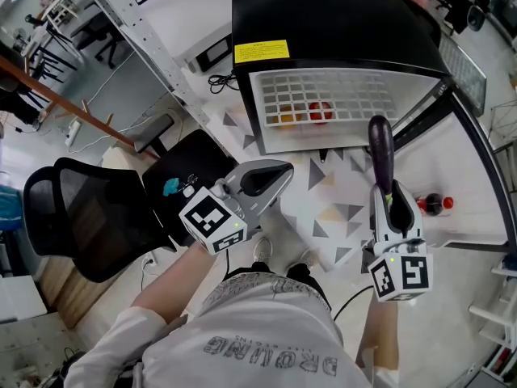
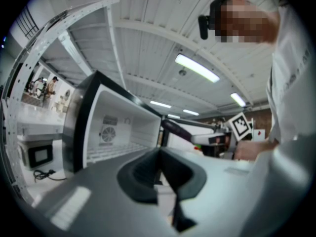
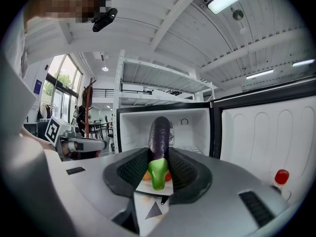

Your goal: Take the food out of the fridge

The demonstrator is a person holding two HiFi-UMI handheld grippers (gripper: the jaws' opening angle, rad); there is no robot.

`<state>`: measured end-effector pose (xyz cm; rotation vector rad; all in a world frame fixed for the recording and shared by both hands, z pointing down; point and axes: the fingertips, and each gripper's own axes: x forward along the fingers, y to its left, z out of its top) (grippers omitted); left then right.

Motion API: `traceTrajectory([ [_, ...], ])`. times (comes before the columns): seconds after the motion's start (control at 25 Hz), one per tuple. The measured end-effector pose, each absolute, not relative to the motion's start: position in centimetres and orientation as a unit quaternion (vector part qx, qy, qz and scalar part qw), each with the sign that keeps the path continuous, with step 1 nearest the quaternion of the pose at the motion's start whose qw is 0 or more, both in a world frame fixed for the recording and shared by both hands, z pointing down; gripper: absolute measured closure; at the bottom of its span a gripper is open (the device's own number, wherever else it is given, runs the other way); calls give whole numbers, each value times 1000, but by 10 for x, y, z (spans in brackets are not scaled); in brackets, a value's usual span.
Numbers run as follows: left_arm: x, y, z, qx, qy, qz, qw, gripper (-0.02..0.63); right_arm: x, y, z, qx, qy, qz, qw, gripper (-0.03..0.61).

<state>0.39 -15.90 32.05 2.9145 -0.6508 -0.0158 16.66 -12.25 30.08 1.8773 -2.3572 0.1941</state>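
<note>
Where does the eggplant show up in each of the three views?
Head view: eggplant right of centre, sticking out of the right gripper toward the open fridge.
Left gripper view: eggplant right of centre, beside the fridge's opening.
Right gripper view: eggplant dead centre between the jaws, green stem nearest the camera.
Shared landmark: the fridge's white interior.

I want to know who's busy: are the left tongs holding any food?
No, the left tongs are closed together with nothing between them.
</note>
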Motion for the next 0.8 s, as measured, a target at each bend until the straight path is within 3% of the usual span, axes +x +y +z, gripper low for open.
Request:
traceTrajectory([
  [0.8,4,-157,323,973,-218,-5,78,607,163,-123,307,614,-784,74,60,463],
])
